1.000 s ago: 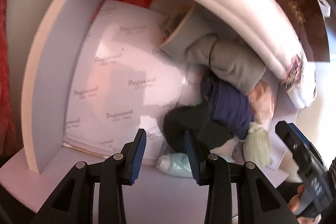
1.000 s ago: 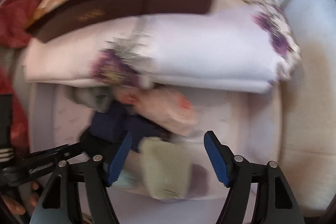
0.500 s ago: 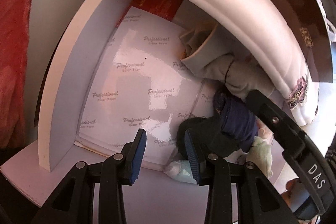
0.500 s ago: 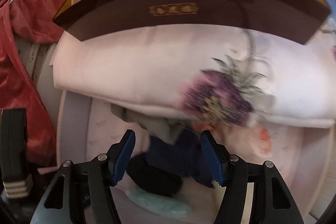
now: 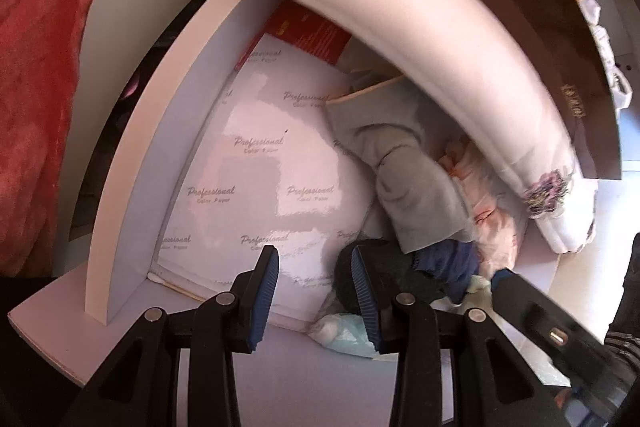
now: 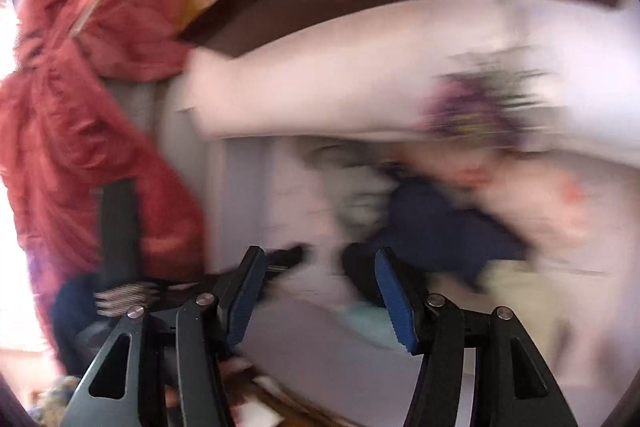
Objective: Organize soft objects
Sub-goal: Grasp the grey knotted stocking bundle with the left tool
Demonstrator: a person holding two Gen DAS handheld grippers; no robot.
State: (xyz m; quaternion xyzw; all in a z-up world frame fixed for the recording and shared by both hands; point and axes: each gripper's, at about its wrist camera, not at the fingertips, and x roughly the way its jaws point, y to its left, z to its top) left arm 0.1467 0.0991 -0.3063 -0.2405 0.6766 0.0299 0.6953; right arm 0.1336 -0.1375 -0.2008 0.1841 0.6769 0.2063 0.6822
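A pile of soft items lies on a paper-lined shelf (image 5: 256, 163): a grey cloth (image 5: 416, 195), a navy cloth (image 5: 448, 263), a black cloth (image 5: 384, 275), a pink printed cloth (image 5: 492, 223) and a pale mint bundle (image 5: 344, 331). My left gripper (image 5: 316, 291) is open and empty just in front of the black cloth. My right gripper (image 6: 316, 295) is open and empty; its view is blurred, with the navy cloth (image 6: 440, 227) ahead to its right. The right gripper's body (image 5: 552, 327) shows at the left view's lower right.
A folded white floral bedding stack (image 5: 440, 67) with a dark brown box (image 5: 540, 27) on top hangs over the pile. A white shelf divider (image 5: 160, 163) stands left. Red fabric (image 5: 36, 107) hangs at far left, also in the right view (image 6: 88, 107).
The right gripper has swung left and narrowed its opening; its view is now blurred. In the left view it dropped to the lower right. The left gripper edged closer to the shelf.
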